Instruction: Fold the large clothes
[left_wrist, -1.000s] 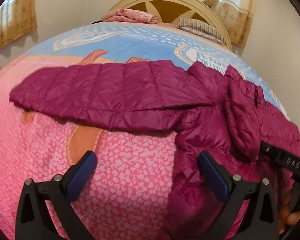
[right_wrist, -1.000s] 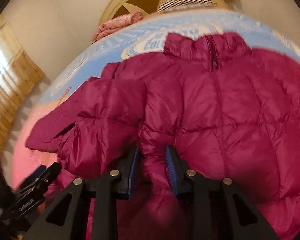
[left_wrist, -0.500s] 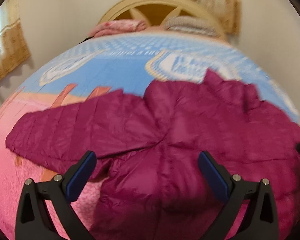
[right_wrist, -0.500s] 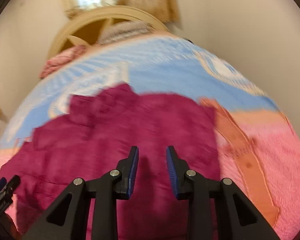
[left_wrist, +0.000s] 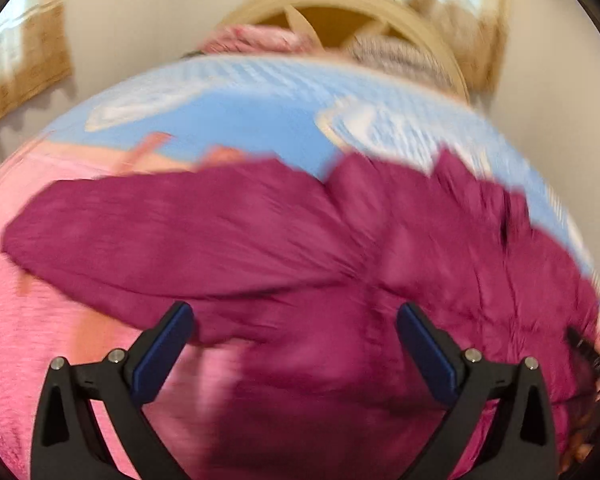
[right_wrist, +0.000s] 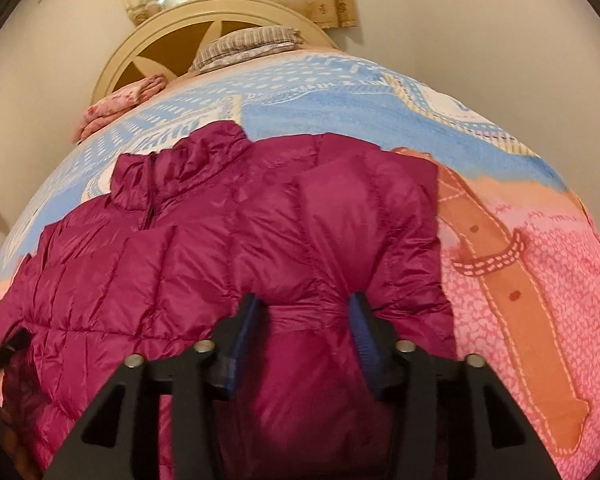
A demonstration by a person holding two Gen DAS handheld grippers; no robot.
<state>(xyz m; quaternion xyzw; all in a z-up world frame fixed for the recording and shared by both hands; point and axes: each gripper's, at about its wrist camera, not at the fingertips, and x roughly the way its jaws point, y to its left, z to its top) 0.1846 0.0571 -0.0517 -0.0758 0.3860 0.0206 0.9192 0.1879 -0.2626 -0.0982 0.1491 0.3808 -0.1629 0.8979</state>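
Nearest: right claw point(right_wrist: 304, 312) pinching a puffy fold of the jacket point(right_wrist: 204, 264); left claw point(left_wrist: 292, 328) spread wide over the jacket's point(left_wrist: 340, 264) blurred body. Jacket on the bed point(right_wrist: 520, 280), collar toward the headboard point(right_wrist: 172, 36). Beyond the jacket, pillow point(right_wrist: 248, 46) against the headboard.

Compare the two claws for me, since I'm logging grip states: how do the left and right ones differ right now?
The left claw stands wide open with nothing between its fingers, hovering over the magenta jacket. The right claw is much narrower, with a bunched fold of the jacket between its pads. The left view is motion-blurred; the right is sharp. Both have black frames and blue pads.
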